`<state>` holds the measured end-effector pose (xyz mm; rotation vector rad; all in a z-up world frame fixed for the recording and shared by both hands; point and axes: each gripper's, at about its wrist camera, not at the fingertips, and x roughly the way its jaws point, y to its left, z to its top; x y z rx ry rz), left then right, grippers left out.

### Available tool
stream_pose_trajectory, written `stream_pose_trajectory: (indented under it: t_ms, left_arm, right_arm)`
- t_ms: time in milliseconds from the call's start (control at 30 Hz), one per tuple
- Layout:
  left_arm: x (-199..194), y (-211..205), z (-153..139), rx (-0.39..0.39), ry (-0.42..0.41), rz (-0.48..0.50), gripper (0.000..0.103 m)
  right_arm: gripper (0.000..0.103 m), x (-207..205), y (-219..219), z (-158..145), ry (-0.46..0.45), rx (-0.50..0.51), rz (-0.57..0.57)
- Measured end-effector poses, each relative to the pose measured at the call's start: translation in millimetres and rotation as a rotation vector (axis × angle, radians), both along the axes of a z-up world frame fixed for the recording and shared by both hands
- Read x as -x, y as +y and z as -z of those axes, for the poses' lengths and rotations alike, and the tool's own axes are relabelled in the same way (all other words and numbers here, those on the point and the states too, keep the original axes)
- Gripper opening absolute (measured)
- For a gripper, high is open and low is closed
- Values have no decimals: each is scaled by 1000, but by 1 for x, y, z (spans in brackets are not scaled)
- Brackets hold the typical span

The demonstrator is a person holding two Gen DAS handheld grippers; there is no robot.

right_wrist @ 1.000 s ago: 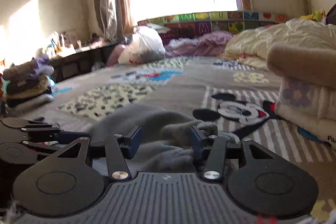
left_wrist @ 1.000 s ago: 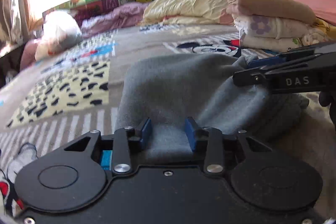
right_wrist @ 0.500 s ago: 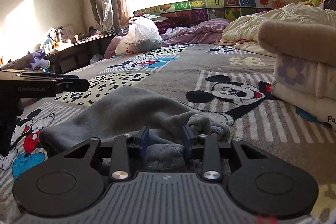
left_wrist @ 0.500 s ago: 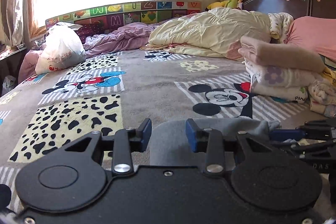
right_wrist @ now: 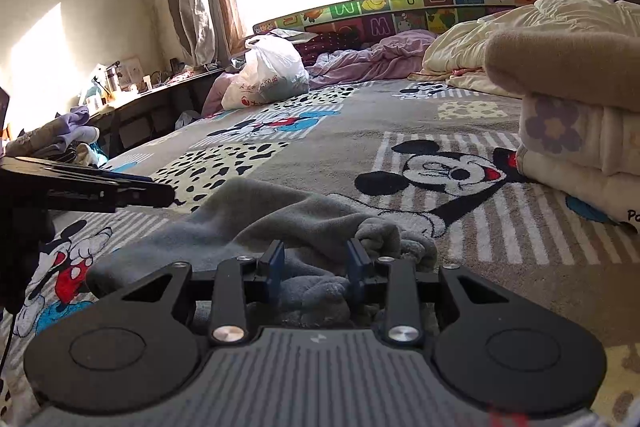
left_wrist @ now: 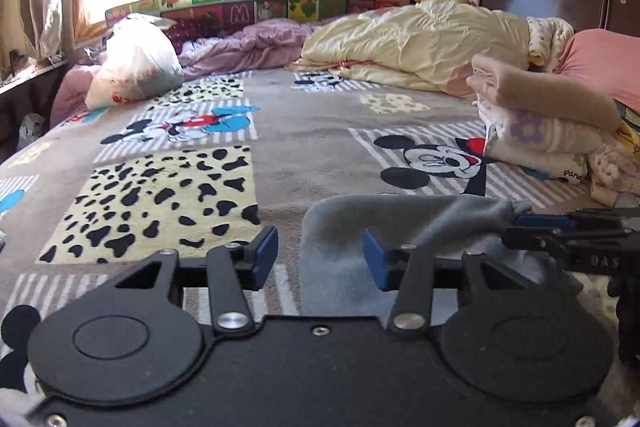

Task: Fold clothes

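A grey fleece garment [left_wrist: 384, 227] lies folded on the cartoon-print bed blanket [left_wrist: 312, 119]. My left gripper [left_wrist: 320, 255] is open and empty, its blue pads just above the garment's left edge. My right gripper [right_wrist: 316, 265] is open, its blue pads on either side of the garment's bunched end [right_wrist: 304, 283], not pinching it. The garment spreads left and forward in the right wrist view [right_wrist: 256, 215]. The right gripper shows from the side at the right of the left wrist view [left_wrist: 568, 233]. The left gripper shows at the left of the right wrist view [right_wrist: 100, 191].
A stack of folded clothes [left_wrist: 544, 123] sits on the right of the bed. A cream duvet [left_wrist: 412, 43], a purple sheet [left_wrist: 256, 45] and a white plastic bag [left_wrist: 132, 67] lie at the far side. A cluttered side table [right_wrist: 100, 99] stands left of the bed.
The garment was laid down flat on the bed. My left gripper let go of it, opened wider and pulled back. My right gripper's pads came closer together around the bunched end, then widened a little.
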<state>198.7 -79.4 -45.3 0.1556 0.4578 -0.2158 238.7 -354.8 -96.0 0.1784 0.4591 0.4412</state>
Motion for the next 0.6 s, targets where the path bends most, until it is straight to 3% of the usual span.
stream_pose_trajectory:
  t_ms: [33, 133, 367, 433, 500, 567, 600]
  left_arm:
    - [17, 3, 3, -33, -27, 1, 66]
    - [51, -1, 20, -157, -55, 8, 66]
    - [33, -54, 55, -314, -30, 40, 66]
    - [28, -69, 66, -393, -50, 21, 66]
    - [21, -70, 68, -377, -55, -18, 66]
    - [12, -64, 68, -380, -60, -109, 57]
    - [9, -57, 67, -369, -61, -140, 61]
  right_arm:
    - [34, -1, -3, 1, 5, -30, 4]
    - [34, -5, -10, 4, 21, -110, 12]
    - [34, -6, -14, 5, 30, -133, 10]
    - [34, -7, -15, 6, 32, -140, 7]
    - [34, -8, -17, 7, 35, -148, 3]
    - [34, -8, -17, 7, 35, -137, 1]
    - [32, -7, -16, 6, 34, -125, 0]
